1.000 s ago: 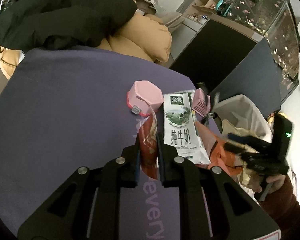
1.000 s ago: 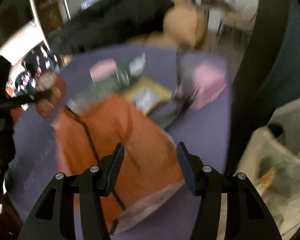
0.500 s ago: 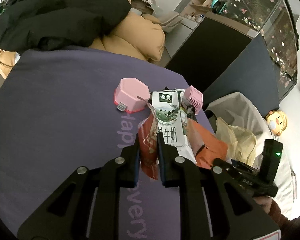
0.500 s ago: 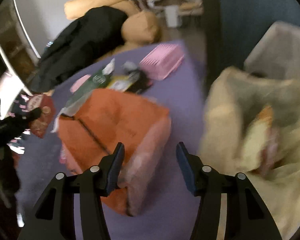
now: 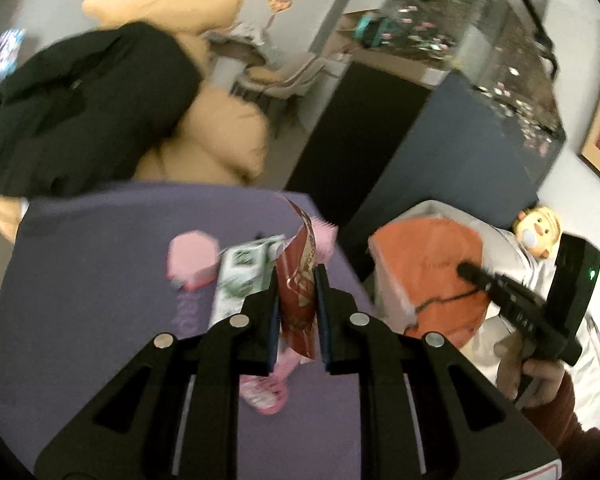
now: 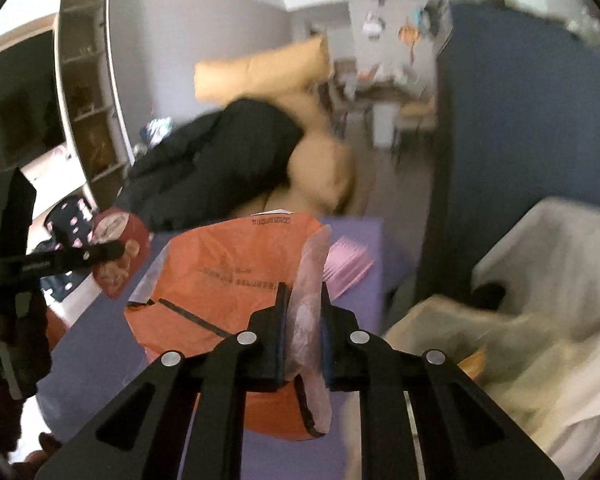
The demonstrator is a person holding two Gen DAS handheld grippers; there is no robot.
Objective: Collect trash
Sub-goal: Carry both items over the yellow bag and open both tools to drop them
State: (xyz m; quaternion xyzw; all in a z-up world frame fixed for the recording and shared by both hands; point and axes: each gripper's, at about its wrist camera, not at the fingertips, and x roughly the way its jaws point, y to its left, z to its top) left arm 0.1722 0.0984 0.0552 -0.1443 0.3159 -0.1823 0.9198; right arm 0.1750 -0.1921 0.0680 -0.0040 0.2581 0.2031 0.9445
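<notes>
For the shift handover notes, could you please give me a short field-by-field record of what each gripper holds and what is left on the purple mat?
left gripper: jaws shut on red snack wrapper, lifted off the mat
right gripper: jaws just closed on clear edge of orange plastic bag
purple mat: milk carton, pink hexagonal box, pink comb-like item
bin: white-lined trash bin, beside the mat, paper trash inside

The red snack wrapper hangs up off the purple bed, pinched in the left claw. The big orange bag with a clear edge is squeezed in the right claw. The green and white milk carton lies flat on the bed.
</notes>
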